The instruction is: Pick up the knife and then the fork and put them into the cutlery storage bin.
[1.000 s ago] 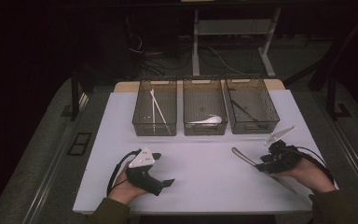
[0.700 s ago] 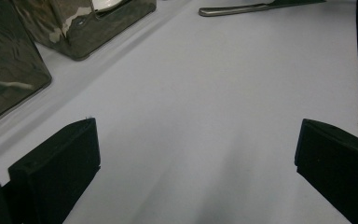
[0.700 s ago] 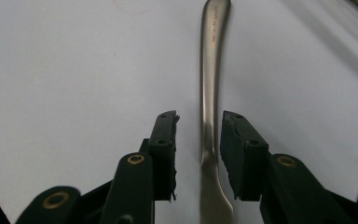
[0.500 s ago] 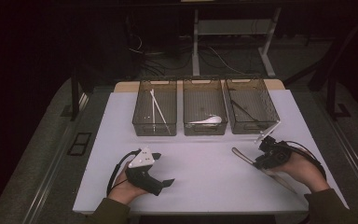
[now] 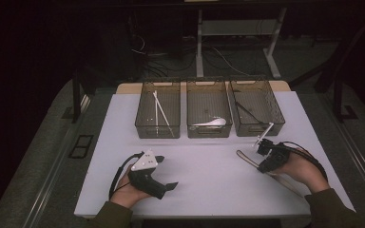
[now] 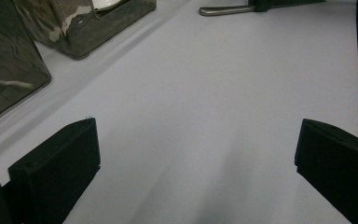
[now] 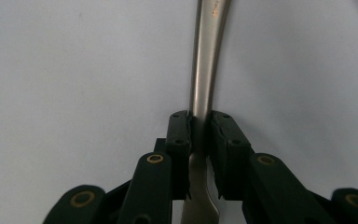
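Note:
A long metal utensil lies on the white table at the right; its handle runs straight up the right gripper view. My right gripper is shut on that utensil, both pads pressed against the flat shaft just above the table top. My left gripper rests at the front left, held by a hand. Its jaws stand wide open over bare table with nothing between them. The utensil's end also shows far off in the left gripper view.
Three dark see-through bins stand in a row at the back. The left bin holds white sticks, the middle bin a white spoon, the right bin a dark utensil. Two bins appear near my left gripper.
The right hand and its gripper have shifted slightly left along the utensil. The left gripper has stayed where it was.

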Demonstrator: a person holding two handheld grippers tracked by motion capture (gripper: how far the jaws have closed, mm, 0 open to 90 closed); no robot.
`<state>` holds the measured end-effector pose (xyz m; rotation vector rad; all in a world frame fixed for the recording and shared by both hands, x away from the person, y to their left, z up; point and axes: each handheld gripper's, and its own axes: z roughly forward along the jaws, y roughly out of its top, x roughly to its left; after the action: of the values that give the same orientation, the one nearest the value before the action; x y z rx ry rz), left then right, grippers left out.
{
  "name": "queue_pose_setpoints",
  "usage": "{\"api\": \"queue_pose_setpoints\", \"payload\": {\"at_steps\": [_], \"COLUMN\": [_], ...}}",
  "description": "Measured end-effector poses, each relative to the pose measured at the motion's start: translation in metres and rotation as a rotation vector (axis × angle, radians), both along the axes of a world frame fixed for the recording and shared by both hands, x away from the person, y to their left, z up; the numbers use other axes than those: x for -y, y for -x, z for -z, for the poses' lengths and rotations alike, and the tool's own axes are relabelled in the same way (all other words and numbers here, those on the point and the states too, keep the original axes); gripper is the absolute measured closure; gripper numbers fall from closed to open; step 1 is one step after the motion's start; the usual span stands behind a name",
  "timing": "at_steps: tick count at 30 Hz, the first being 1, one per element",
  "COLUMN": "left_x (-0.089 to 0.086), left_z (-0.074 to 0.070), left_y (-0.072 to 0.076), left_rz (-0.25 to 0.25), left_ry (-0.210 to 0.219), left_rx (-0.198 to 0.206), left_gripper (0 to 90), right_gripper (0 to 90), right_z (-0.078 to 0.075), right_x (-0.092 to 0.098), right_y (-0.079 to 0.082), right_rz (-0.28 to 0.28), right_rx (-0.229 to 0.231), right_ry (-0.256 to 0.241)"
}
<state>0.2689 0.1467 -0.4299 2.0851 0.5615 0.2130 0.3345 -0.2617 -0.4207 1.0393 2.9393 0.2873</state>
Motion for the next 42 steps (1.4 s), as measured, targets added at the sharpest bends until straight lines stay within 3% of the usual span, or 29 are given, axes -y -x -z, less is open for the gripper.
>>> {"api": "queue_pose_setpoints", "payload": {"at_steps": [7,13,22,27,34,42], "left_x": [0.001,0.0,-0.001,-0.001,-0.001,-0.001], "left_z": [0.0,0.0,0.0,-0.001,-0.001,0.0], "left_y": [0.0,0.0,0.0,0.0,0.0,0.0], "left_rz": [0.003,0.002,0.004,0.006,0.007,0.003], "left_ry": [0.0,0.001,0.001,0.004,0.002,0.011], "left_rx": [0.001,0.001,0.003,0.006,0.004,0.003], "left_gripper": [0.0,0.0,0.0,0.0,0.0,0.0], "right_gripper": [79.2,79.9,79.8,79.8,79.8,79.8], "right_z": [0.0,-0.001,0.0,-0.007,-0.015,-0.022], "right_x": [-0.003,-0.007,0.009,0.018,0.031,0.04], "right_y": [-0.005,-0.003,-0.001,0.002,0.006,0.008], "right_rz": [0.002,0.007,0.051,0.062,0.093,0.143], "right_rx": [-0.035,-0.022,-0.016,0.041,0.091,0.152], "right_ry": [0.028,0.052,-0.08,-0.136,-0.255,-0.332]}}
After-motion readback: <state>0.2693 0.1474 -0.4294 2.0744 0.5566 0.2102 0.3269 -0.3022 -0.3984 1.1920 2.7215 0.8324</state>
